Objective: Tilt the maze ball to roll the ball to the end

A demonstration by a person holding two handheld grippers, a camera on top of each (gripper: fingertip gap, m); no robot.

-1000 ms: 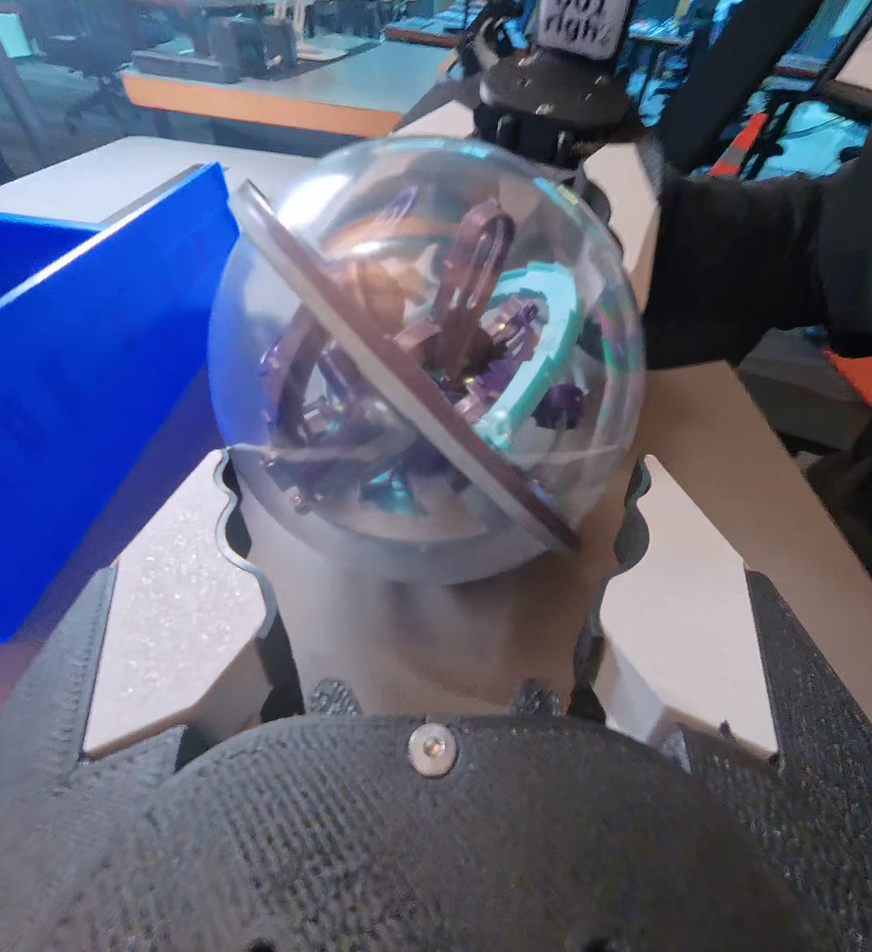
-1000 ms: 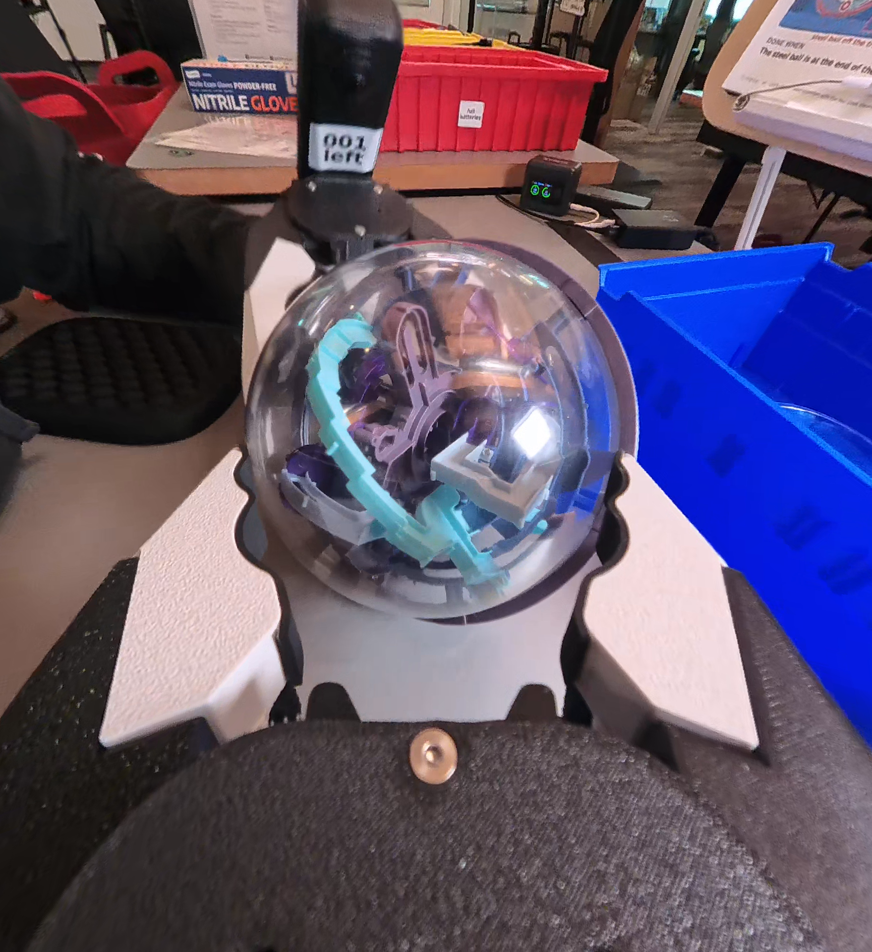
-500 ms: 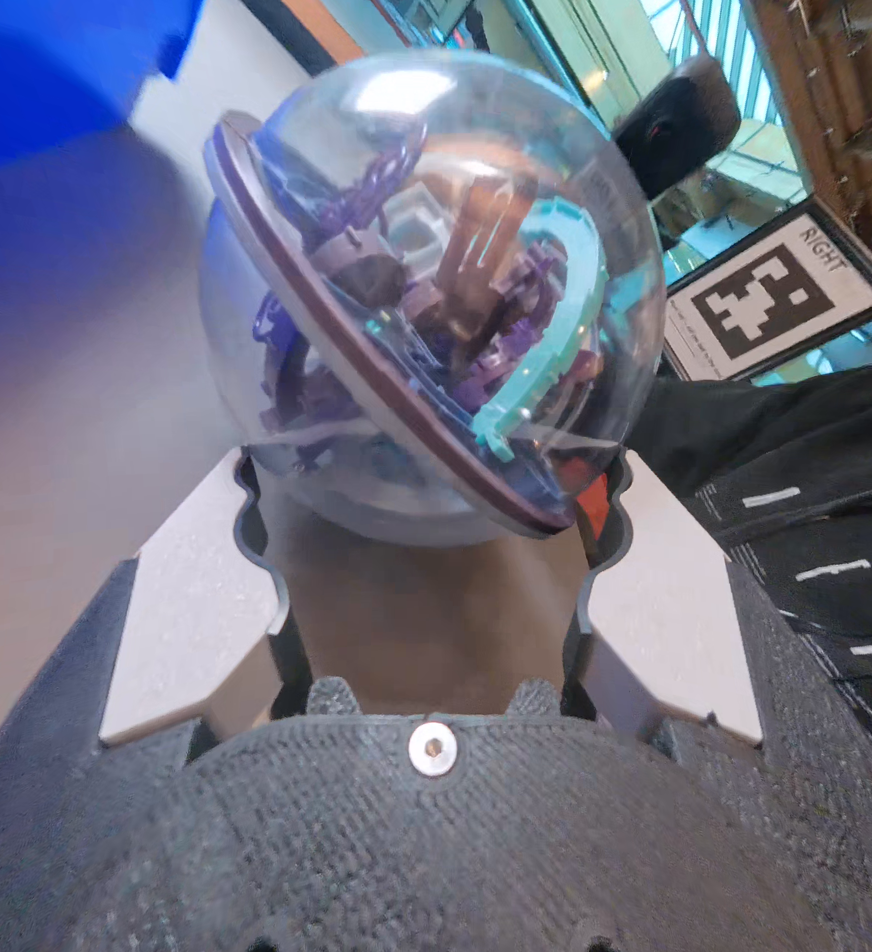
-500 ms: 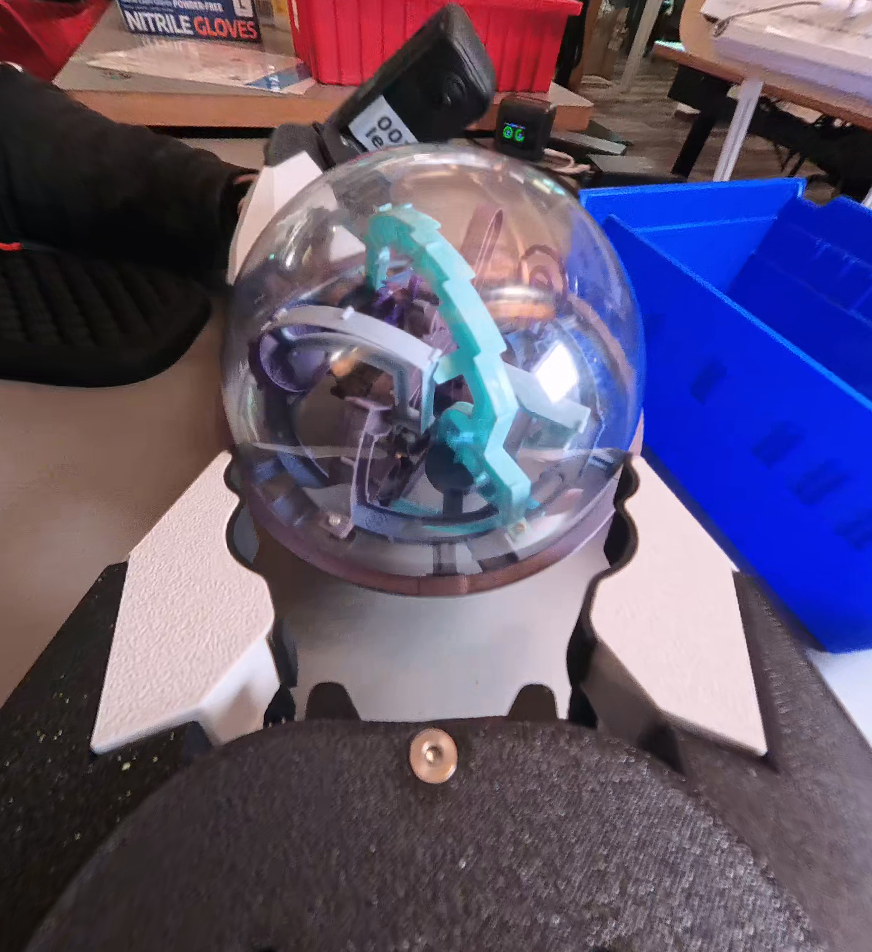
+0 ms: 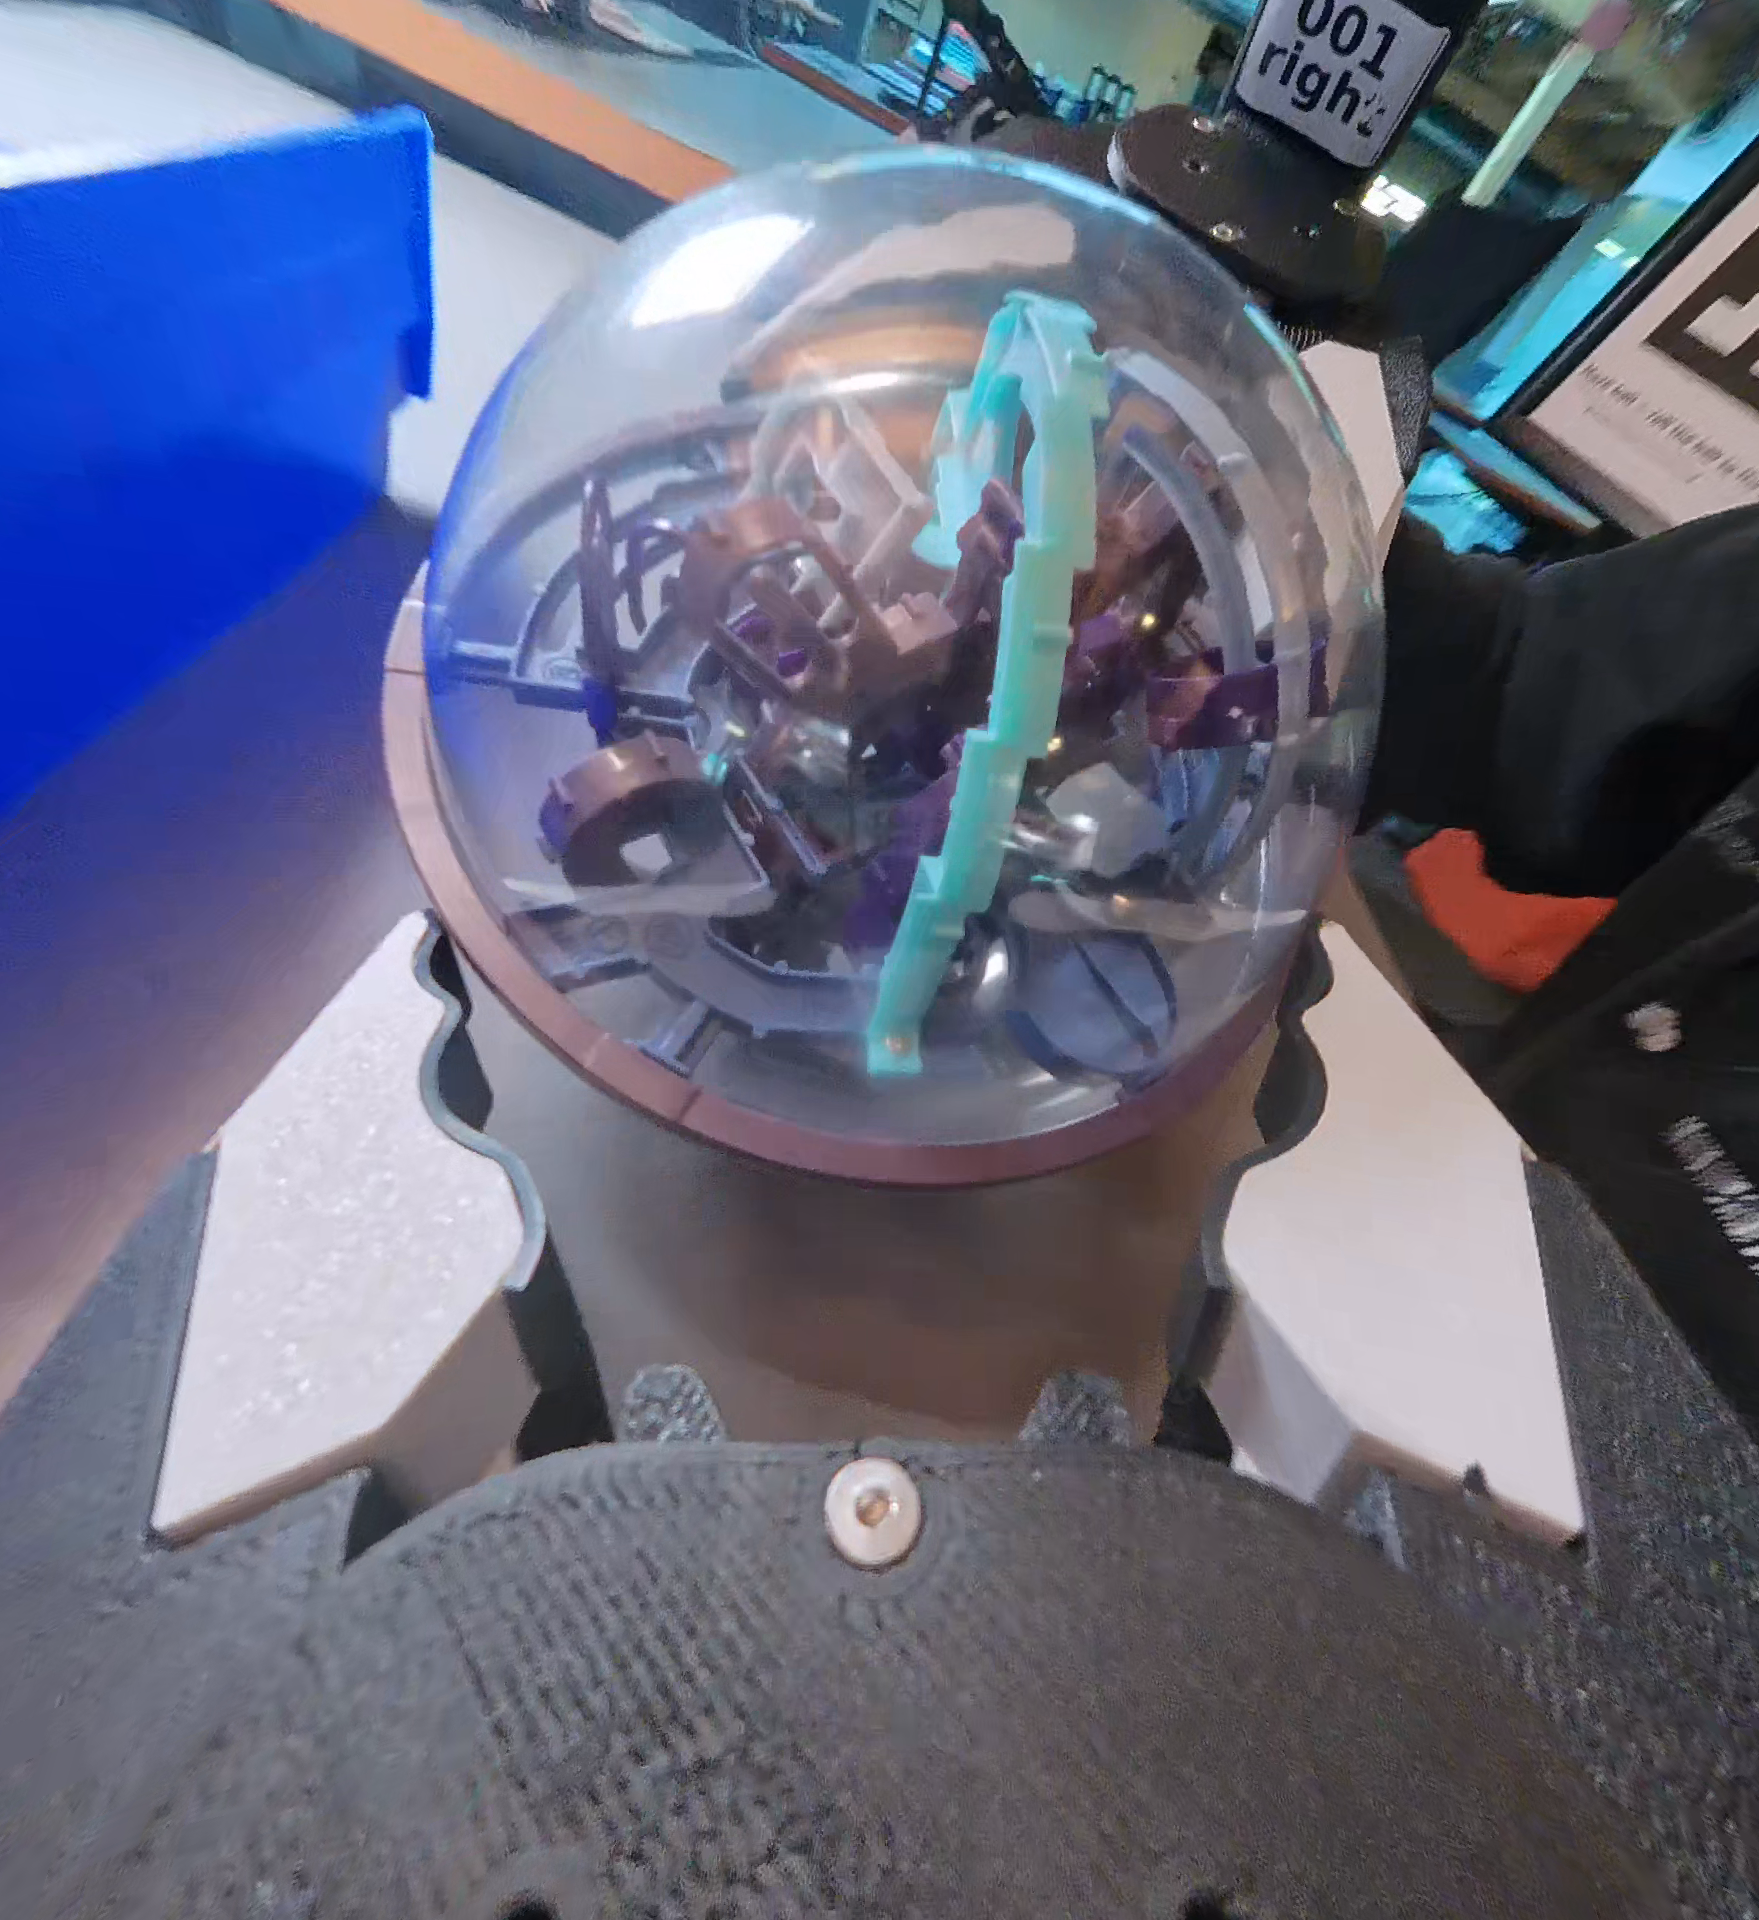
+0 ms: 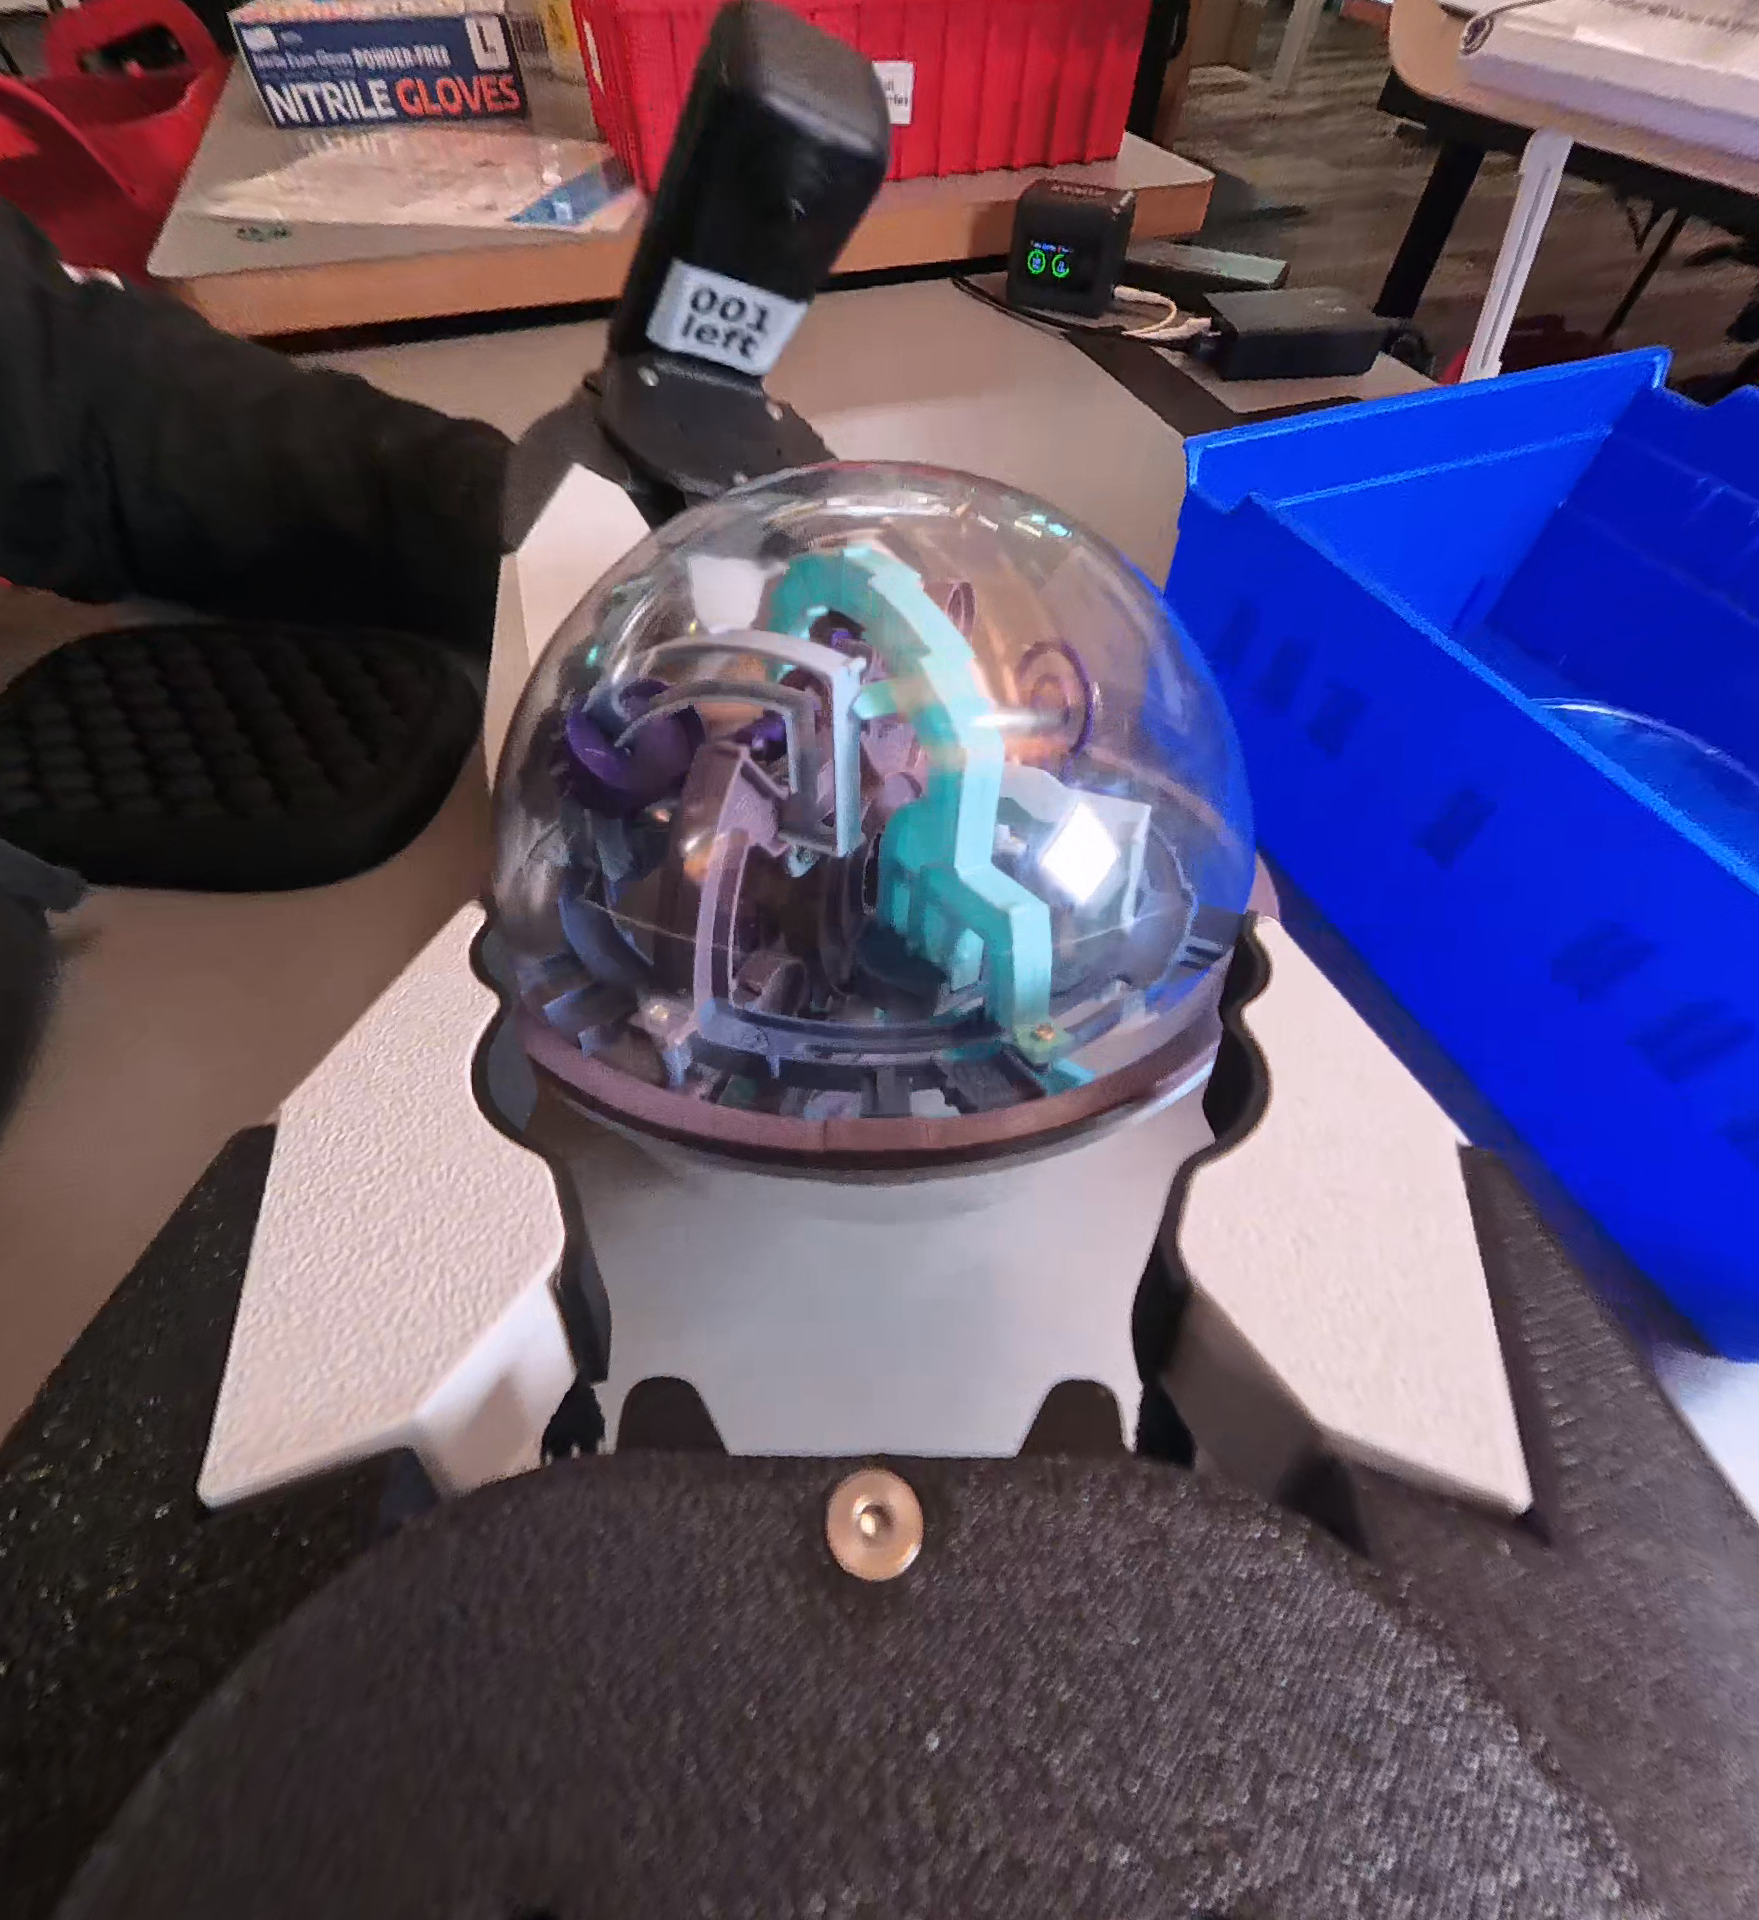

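1. The left gripper (image 5: 875, 997) has its two fingers pressed against the sides of the maze ball (image 5: 885, 644), clamped on it at the brown equator ring; the right gripper (image 6: 870, 997) is clamped on the same sphere from the opposite side, its fingers touching the shell just at the ring.
2. The maze ball sits between the two grippers, held clear of the table (image 6: 231, 1018), just beside the blue bin (image 6: 1540, 790); in the left wrist view the ring tips toward the camera, in the right wrist view it looks close to level.
3. Inside the clear shell a teal track (image 5: 1000, 665) arches over purple, brown and grey pieces; a small steel ball (image 5: 979, 971) seems to rest low near the teal track's foot, though glare makes that uncertain.
4. The step in hand looks like the tilting itself, mid-run rather than near the finish; I cannot tell from here where the end of the course lies.
5. The next move calls for a slow, joint roll of both wrists so the steel ball follows its rail; a jerk would likely tip it off the track.
6. The bin stands close beside the sphere; a wide swing toward it could knock the shell.
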